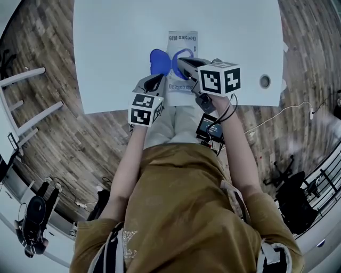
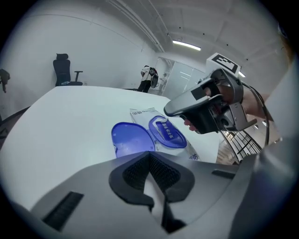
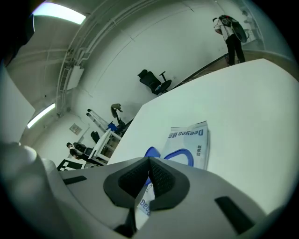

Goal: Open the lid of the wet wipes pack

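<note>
Lid open — whole from left gripper view; left gripper, right gripper jaws closed

Cool, even ceiling light fills all three views. The white surface is bright, nearly washed out in the head view, with only faint shadows. A strip light glows at upper right of the left gripper view; a second strip flares at upper left of the right. Fisheye bending and dark corners frame each picture. The left tongs and right tongs, near the lens, look soft.
</note>
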`<state>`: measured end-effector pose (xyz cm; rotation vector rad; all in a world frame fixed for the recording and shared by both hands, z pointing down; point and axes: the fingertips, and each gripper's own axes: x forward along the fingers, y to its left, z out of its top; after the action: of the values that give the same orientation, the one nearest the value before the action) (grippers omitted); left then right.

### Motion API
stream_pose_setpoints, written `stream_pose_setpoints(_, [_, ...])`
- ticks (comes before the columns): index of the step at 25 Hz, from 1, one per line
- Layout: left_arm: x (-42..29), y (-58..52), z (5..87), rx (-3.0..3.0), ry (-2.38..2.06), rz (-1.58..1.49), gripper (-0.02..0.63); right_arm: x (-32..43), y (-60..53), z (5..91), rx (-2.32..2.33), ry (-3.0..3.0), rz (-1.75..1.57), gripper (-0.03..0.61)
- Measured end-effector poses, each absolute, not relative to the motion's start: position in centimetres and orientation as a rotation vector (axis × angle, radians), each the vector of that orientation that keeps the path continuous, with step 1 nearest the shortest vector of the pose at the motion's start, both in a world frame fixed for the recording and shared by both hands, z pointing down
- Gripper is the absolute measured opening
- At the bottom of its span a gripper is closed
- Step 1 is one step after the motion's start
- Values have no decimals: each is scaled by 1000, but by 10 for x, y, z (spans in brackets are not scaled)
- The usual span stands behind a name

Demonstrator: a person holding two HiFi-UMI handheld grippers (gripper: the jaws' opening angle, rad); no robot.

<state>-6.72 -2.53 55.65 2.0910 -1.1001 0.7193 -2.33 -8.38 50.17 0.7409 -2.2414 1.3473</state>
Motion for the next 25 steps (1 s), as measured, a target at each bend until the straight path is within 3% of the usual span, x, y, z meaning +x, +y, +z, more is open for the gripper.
stream_pose_setpoints(25, [-75,-28,558,2077,-1162,802,2,49,-88,459,1182,-2314,1082,11])
